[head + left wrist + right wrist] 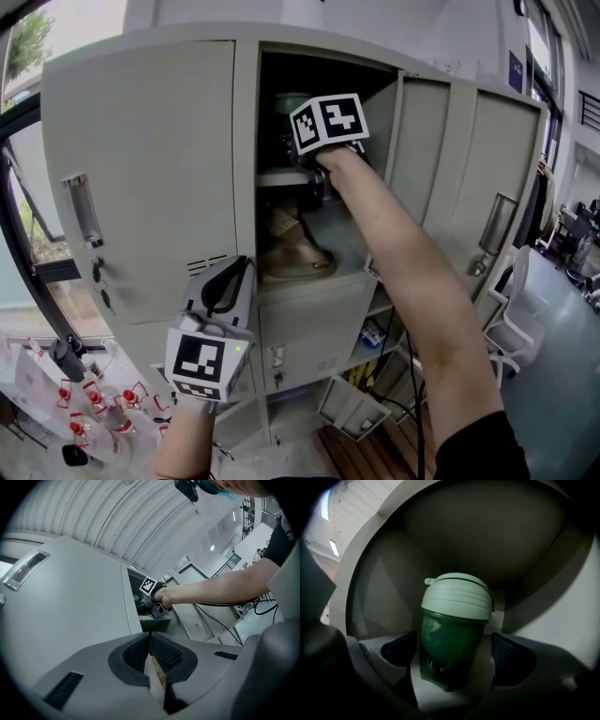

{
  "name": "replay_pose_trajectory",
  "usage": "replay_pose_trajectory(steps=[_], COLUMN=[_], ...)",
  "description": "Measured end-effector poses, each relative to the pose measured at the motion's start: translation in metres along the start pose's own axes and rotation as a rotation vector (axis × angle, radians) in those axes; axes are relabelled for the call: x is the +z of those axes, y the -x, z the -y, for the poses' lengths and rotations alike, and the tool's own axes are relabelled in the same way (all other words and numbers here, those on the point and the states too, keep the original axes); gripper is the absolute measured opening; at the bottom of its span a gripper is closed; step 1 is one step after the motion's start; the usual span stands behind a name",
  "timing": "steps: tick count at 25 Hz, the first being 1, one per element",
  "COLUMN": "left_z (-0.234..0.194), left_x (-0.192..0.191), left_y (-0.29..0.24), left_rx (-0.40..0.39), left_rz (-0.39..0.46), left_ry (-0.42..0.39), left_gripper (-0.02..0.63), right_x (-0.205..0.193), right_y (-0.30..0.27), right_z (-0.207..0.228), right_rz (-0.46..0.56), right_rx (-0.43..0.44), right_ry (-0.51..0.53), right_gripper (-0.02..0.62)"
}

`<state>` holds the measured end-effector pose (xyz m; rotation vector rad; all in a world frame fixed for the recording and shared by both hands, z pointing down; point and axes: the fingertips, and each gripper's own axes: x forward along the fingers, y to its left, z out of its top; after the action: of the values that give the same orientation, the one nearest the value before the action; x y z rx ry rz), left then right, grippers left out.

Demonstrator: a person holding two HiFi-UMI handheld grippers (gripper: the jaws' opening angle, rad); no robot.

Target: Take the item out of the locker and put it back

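- Looking at the locker (pixel 141 141), we find one door (pixel 417 141) swung open and the neighbouring door at its left shut.
- We hold the right gripper (pixel 455 651) inside the open compartment, at the height of its upper shelf (pixel 440 698).
- We see a dark green cup (pixel 450 639) with a pale green lid (pixel 457 597) standing upright on that shelf, between the right gripper's jaws.
- We read the right jaws as spread wide. One pad stands at each side of the cup and neither presses on it, so nothing is gripped.
- We hold the left gripper (pixel 151 641) low, in front of the shut door and well apart from the cup.
- We read the left jaws as pressed together.
- We note a brown object (pixel 291 253) lying below the shelf in the same compartment; we cannot tell what it is.
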<state>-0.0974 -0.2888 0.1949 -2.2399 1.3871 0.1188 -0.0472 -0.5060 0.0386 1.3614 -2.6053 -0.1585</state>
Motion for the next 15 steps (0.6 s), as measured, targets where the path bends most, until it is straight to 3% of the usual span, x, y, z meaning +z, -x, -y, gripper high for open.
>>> replay_pose_trajectory(steps=[7, 9, 15], left_z=[-0.006, -0.005, -0.003], left_x=[-0.003, -0.007, -0.012], left_y=[-0.002, -0.002, 0.0], left_rx=[0.025, 0.016, 0.01], left_rz=[-0.003, -0.008, -0.028], left_ry=[0.036, 0.026, 0.028], left_gripper=[0.014, 0.014, 0.014], right_x=[-0.008, -0.009, -0.008], right_y=[-0.009, -0.009, -0.006], right_z=[-0.004, -0.005, -0.004], right_rz=[-0.068, -0.071, -0.061], right_rx=[-0.031, -0.041, -0.053], right_ry=[0.094, 0.119, 0.12], right_gripper=[0.486, 0.442, 0.431])
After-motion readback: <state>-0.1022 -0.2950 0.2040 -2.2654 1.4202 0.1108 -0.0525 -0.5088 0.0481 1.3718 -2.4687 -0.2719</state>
